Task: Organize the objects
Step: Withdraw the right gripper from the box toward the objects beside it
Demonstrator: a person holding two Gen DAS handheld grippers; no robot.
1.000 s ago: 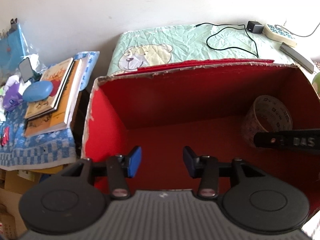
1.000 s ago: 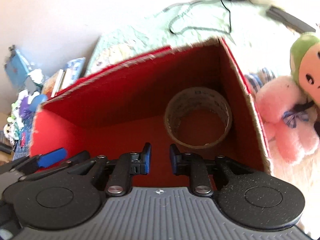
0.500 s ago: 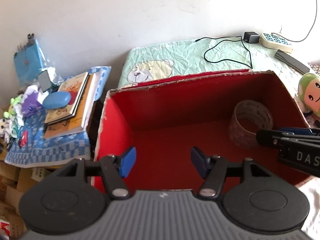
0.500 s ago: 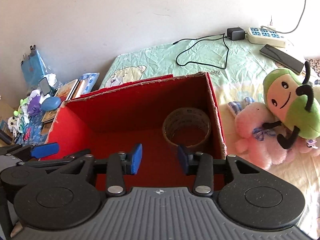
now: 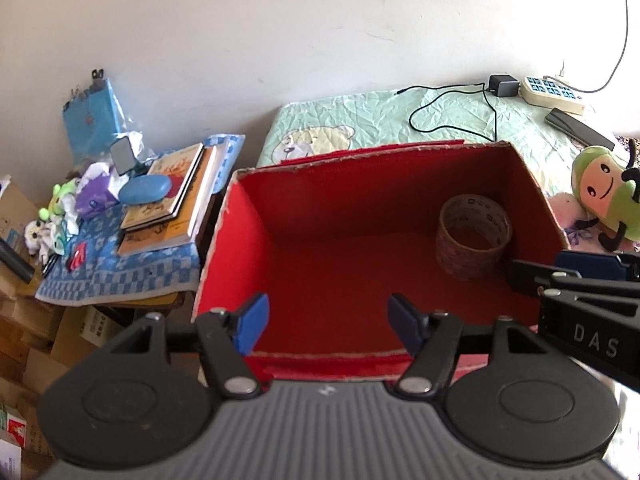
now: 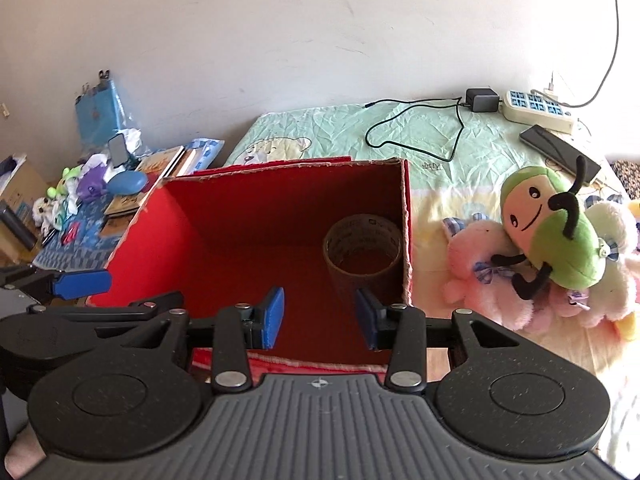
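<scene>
Right wrist view: red box [image 6: 208, 236] sits open-topped on the bed [image 6: 436, 140], so stuff can drop straight in. Tape roll [image 6: 362, 248] already lies inside the box, in its far right corner, on its flat side, just beside the right wall. Plush toys, green one [image 6: 554, 236] on top of the pink one [image 6: 480, 264], are piled outside the box to its right, likely next to go in. Right gripper [image 6: 319, 318] hangs over the box's near edge, jaws spread wide, holding nothing. Left gripper [image 5: 328, 318] hangs over the near edge too, toward the box's left half, jaws wide apart, empty.

Versus a second ago: both grippers have pulled up and back out of the box, whose whole rim now shows. Right jaws were nearly closed close above the roll, now gaping. Left jaws have widened too. Roll has stayed put in its corner.
</scene>
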